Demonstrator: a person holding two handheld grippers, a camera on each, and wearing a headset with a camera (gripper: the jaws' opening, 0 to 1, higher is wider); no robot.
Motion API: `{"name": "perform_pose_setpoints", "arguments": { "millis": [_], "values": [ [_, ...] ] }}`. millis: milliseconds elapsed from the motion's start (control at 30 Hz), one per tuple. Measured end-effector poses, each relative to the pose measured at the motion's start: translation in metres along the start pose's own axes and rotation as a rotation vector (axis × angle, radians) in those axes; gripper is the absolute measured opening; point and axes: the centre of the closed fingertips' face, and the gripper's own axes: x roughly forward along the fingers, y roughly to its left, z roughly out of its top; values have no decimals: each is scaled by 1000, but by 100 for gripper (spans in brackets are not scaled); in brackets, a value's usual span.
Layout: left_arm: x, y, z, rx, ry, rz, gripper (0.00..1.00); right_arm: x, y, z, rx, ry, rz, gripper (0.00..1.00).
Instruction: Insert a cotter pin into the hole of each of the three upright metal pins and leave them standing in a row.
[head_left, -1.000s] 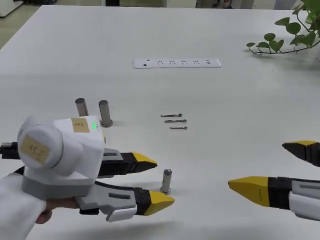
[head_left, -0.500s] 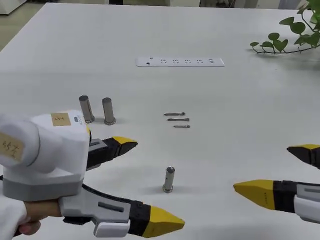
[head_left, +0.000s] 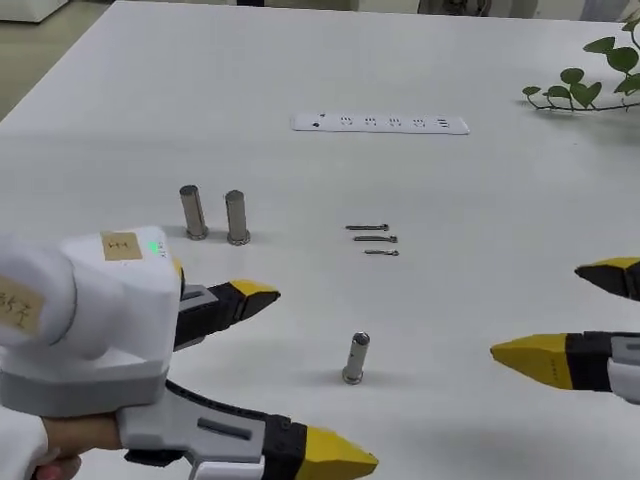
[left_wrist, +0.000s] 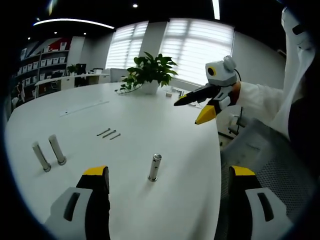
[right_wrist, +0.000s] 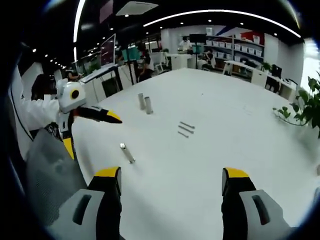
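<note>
One metal pin (head_left: 355, 358) stands upright alone near the front of the white table (head_left: 480, 200); it also shows as the lone pin (left_wrist: 155, 167) and the lone pin (right_wrist: 126, 152). Two more upright pins (head_left: 212, 214) stand side by side at the left. Three cotter pins (head_left: 376, 239) lie in a small stack beyond the lone pin. My left gripper (head_left: 310, 380) is open, its yellow tips left of the lone pin. My right gripper (head_left: 565, 315) is open at the right edge, with nothing between its jaws.
A white power strip (head_left: 380, 123) lies flat at the back of the table. Green plant leaves (head_left: 590, 80) trail over the far right corner. A grey mesh chair (left_wrist: 260, 150) stands beside the table edge.
The left gripper has opened wider and drawn back to the left, off the lone pin. The right gripper has barely moved. The head camera has shifted.
</note>
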Motion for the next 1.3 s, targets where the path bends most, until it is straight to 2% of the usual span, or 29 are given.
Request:
{"name": "perform_pose_setpoints", "arguments": {
  "millis": [67, 167, 233, 267, 333, 467, 567, 767, 900, 967, 1033, 1167, 1300],
  "values": [
    [-2, -1, -1, 2, 3, 1, 99, 6, -2, 9, -51, -5, 19, 78],
    [-4, -3, 0, -5, -2, 2, 99, 14, -1, 16, -92, 19, 59, 78],
    [-5, -3, 0, -5, 1, 4, 99, 20, -1, 26, -115, 10, 85, 76],
    [-6, -3, -1, -5, 5, 6, 99, 23, -1, 31, -149, 11, 97, 74],
    [-8, -3, -2, -6, 5, 12, 99, 30, -8, 34, -190, 27, 112, 73],
    [-11, -1, -1, -15, -2, 23, 99, 43, -13, 37, -243, 63, 151, 73],
    [-14, 0, -1, -27, -4, 34, 99, 52, -7, 36, -276, 95, 191, 72],
    [-20, 2, -5, -39, -4, 50, 99, 69, -11, 35, -347, 154, 226, 71],
    [-23, 3, -6, -49, -9, 62, 99, 79, -11, 39, -374, 161, 248, 70],
    [-23, 4, -6, -52, -10, 66, 99, 83, -11, 41, -378, 164, 258, 68],
    [-24, 4, -7, -56, -14, 69, 99, 87, -6, 44, -387, 157, 306, 62],
    [-26, 5, -7, -65, -23, 75, 99, 98, -7, 47, -409, 172, 322, 50],
    [-27, 5, -6, -69, -30, 80, 99, 107, -7, 45, -434, 205, 346, 45]
  ]
}}
